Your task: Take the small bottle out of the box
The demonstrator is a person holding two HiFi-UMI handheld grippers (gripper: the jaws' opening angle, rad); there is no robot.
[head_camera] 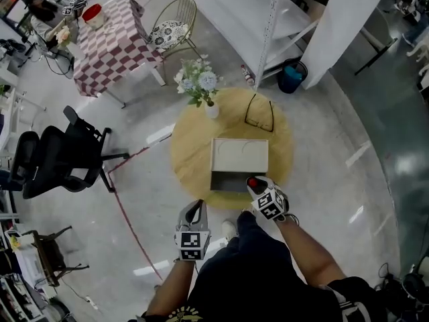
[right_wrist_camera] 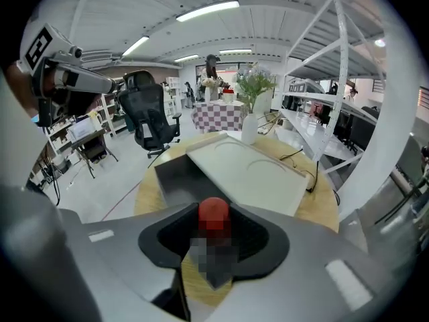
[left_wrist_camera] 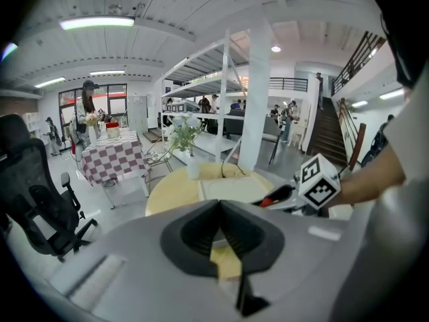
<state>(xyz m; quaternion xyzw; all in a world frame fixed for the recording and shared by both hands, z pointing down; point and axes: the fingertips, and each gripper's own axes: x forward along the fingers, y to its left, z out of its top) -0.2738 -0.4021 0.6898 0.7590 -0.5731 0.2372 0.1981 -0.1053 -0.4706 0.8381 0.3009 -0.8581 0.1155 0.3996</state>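
Note:
A small bottle with a red cap (right_wrist_camera: 214, 215) stands between the jaws of my right gripper (right_wrist_camera: 214, 239), whose pads close against its sides. In the head view the bottle (head_camera: 253, 182) sits at the right front corner of the open grey box (head_camera: 226, 181), with the right gripper (head_camera: 259, 188) over it. The box's pale lid (head_camera: 240, 154) lies folded back on the round wooden table (head_camera: 191, 159). My left gripper (head_camera: 194, 210) hangs shut, holding nothing, just off the table's near edge. In its own view the left gripper (left_wrist_camera: 220, 232) points at the table.
A vase of flowers (head_camera: 202, 86) and a black looped cable (head_camera: 260, 113) sit on the table's far side. A black office chair (head_camera: 60, 156) stands to the left. Beyond are a checkered table (head_camera: 114, 39), a wire chair (head_camera: 173, 25) and white shelving (head_camera: 268, 12).

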